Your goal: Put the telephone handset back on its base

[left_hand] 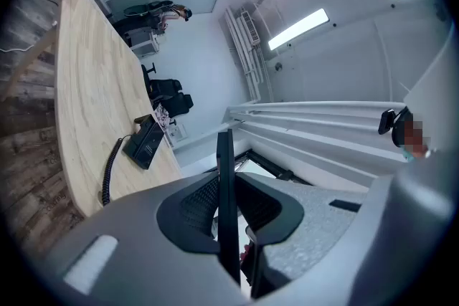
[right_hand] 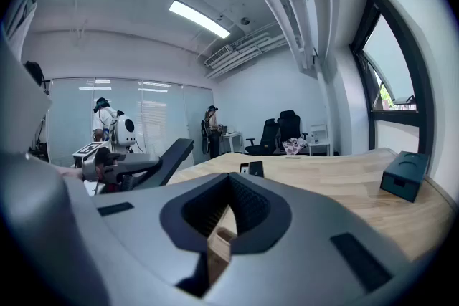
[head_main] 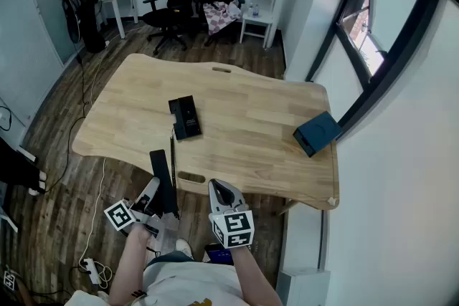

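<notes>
The black telephone base [head_main: 185, 117] lies on the wooden table [head_main: 251, 118], left of its middle. A coiled cord [head_main: 172, 147] runs from it over the near edge to the black handset [head_main: 159, 167]. My left gripper [head_main: 159, 190] is shut on the handset and holds it below the table's near edge. In the left gripper view the handset [left_hand: 224, 154] stands edge-on between the jaws of the left gripper [left_hand: 226, 186], with the base [left_hand: 145, 143] beyond. My right gripper [head_main: 219, 190] hangs beside it, shut and empty. The right gripper view shows the right gripper [right_hand: 229, 186], the handset [right_hand: 168, 155] and the base [right_hand: 252, 169].
A dark blue box [head_main: 316, 132] sits at the table's right edge. Black office chairs [head_main: 186, 0] and a white side table [head_main: 258, 21] stand behind the table. A person [head_main: 82, 0] stands at a desk far left. A power strip [head_main: 92, 270] lies on the floor.
</notes>
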Motion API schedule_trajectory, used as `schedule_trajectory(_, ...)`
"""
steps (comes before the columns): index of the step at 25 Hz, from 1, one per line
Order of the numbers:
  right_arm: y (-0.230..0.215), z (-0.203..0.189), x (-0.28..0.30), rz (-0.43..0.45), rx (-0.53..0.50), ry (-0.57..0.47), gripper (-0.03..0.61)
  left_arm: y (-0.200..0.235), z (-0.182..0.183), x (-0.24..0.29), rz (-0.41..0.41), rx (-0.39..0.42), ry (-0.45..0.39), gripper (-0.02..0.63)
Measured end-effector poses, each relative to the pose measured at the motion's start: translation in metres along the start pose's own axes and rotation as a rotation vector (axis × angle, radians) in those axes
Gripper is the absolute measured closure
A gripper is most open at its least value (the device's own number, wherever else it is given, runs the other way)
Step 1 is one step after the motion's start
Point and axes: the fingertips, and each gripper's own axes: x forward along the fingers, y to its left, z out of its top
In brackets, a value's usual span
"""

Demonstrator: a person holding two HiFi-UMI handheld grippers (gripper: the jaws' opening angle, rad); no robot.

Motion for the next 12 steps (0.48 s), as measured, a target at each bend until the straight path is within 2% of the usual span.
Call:
schedule_trajectory(8,0.002,-0.002,-0.004,0.008,-0.005,0.006,0.572,-0.007,0.001,0.001,-0.015,-0.011,-0.015,0.541)
schedule_trajectory(12,0.001,-0.004,-0.005,0.023,0.03,0.011,0.572,-0.011,0.001,0.003,-0.021,-0.007,-0.018,0.541)
